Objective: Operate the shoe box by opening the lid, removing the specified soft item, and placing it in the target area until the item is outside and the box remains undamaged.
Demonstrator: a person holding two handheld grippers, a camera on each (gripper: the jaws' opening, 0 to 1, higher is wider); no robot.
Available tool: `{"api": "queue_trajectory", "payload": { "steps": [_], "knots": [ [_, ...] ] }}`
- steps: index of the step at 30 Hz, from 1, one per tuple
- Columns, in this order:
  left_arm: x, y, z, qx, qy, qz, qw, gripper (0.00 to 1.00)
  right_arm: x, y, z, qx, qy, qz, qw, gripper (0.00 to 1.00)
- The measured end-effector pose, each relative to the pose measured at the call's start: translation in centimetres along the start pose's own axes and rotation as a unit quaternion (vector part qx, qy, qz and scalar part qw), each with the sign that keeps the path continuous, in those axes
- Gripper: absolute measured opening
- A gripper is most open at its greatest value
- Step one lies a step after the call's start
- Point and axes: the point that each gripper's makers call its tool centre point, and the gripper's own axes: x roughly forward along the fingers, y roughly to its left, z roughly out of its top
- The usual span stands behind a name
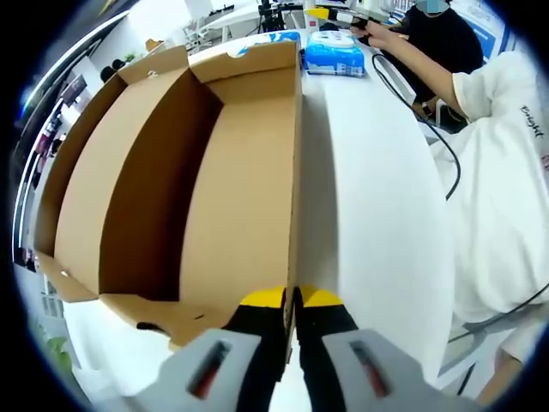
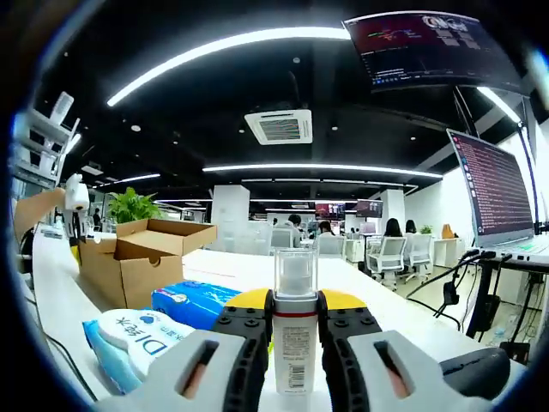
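Left gripper view looks down into the open cardboard shoe box point(image 1: 171, 172), which takes up the left and centre of the frame on a white table point(image 1: 377, 223). Its lid flaps stand up at the top of the frame, and as far as the inside can be seen, it holds nothing. The left gripper point(image 1: 292, 300) rises from the bottom centre with its yellow-tipped jaws pinched onto the box's right-hand wall, one jaw inside and one outside, steadying it. A blue and white tissue pack point(image 1: 334, 51) lies on the table beyond the box at the top, and a person in a white shirt point(image 1: 506, 172) fills the right edge.

Right gripper view has the right gripper point(image 2: 295, 313) at the bottom centre, jaws clamped on a small white bottle point(image 2: 295, 318) with a clear cap, held upright and raised, with the office ceiling and desks behind it. To the lower left lie two blue and white packs of wipes point(image 2: 137, 335), and a second open cardboard box point(image 2: 141, 253) sits further back at the left.

Judging by this, the lid is open and an item is out of the box, though what is gripped is a bottle, not plainly something soft. What seems left is setting it down in the target area, which I cannot pick out. No damage shows on the box.
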Motion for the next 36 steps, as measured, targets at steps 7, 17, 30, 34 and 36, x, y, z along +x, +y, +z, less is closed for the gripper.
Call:
{"api": "queue_trajectory", "payload": {
  "steps": [7, 17, 30, 34, 36],
  "knots": [
    [0.0, 0.0, 0.0, 0.000, 0.000, 0.000, 1.0000, 0.03, 0.0, -0.5, -0.7, 0.003, 0.009, -0.019, 0.9998, 0.20],
    [0.0, 0.0, 0.0, 0.000, 0.001, 0.000, 1.0000, 0.03, 0.2, -0.6, -1.2, 0.004, 0.018, -0.032, 0.9993, 0.20],
    [0.0, 0.0, 0.0, -0.002, 0.005, -0.002, 1.0000, 0.03, -0.7, -0.6, -1.2, -0.003, 0.025, -0.053, 0.9983, 0.20],
    [0.0, 0.0, 0.0, -0.002, 0.005, -0.001, 1.0000, 0.03, -1.0, -0.8, -1.1, -0.001, 0.036, -0.068, 0.9970, 0.20],
    [0.0, 0.0, 0.0, -0.002, 0.005, -0.001, 1.0000, 0.03, -1.2, -0.8, -1.2, 0.002, 0.047, -0.078, 0.9959, 0.20]
  ]
}}
